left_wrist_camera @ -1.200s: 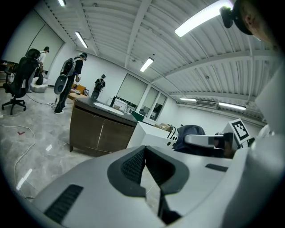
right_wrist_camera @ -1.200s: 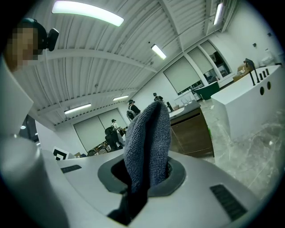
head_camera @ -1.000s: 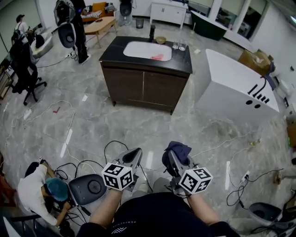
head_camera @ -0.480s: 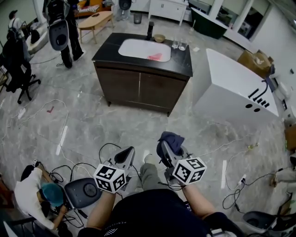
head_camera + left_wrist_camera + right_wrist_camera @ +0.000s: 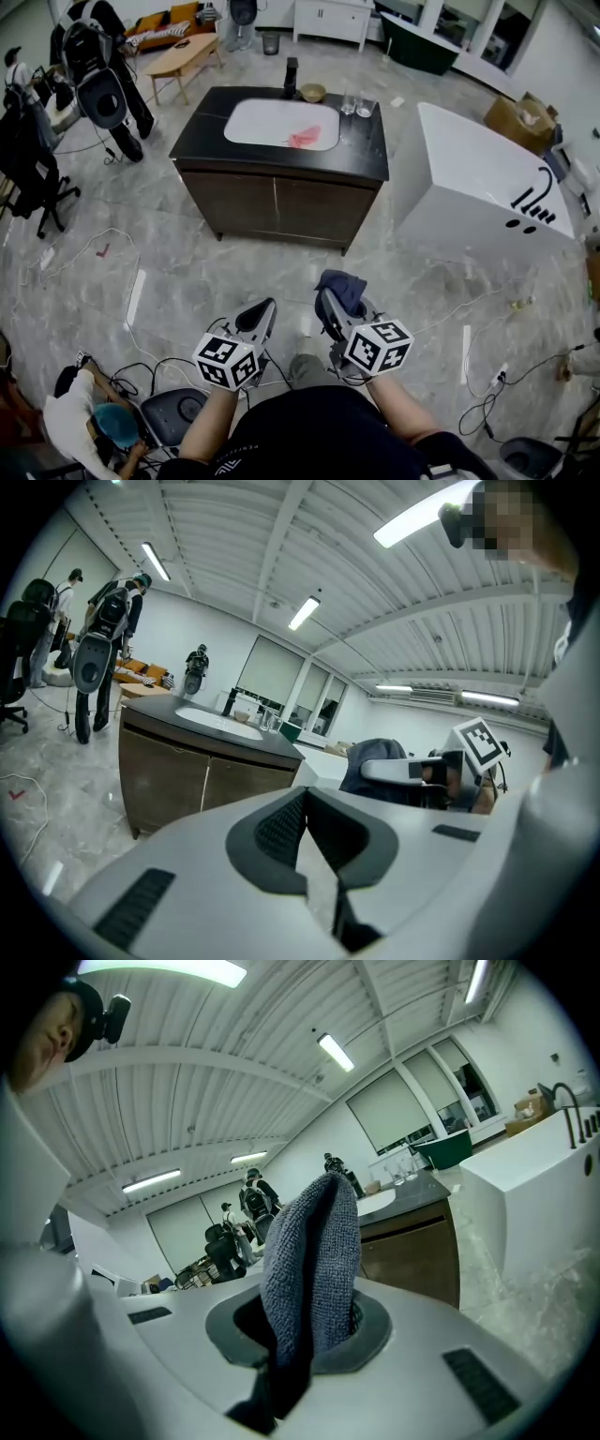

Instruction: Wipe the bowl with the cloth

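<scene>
Head view looks steeply down on a pale stone floor, with a sink cabinet (image 5: pixel 281 199) in the upper middle. On the dark top of this cabinet, at its far edge behind the white basin (image 5: pixel 272 122), stands the small tan bowl (image 5: pixel 313 92). Two clear glasses (image 5: pixel 356 106) stand just beside the bowl, toward the right end of the cabinet, and a pink-red thing (image 5: pixel 302 139) lies in the basin near its right side.

Both grippers are well apart from the cabinet, on its front side, and they point toward it. The left gripper (image 5: pixel 266 309) has its jaws pressed together, and the left gripper view shows nothing between them. The right gripper (image 5: pixel 327 306) is clamped on the cloth (image 5: pixel 347 284), a dark blue-grey one, which stands up between the jaws as a folded hump. So the cloth is far from the bowl and does not touch it.

To the right of the cabinet stands a white unit (image 5: pixel 469 187) with a black tap. Front-left of the cabinet, farther from it than the grippers, a person (image 5: pixel 89 427) crouches on the floor among black cables (image 5: pixel 178 361).
</scene>
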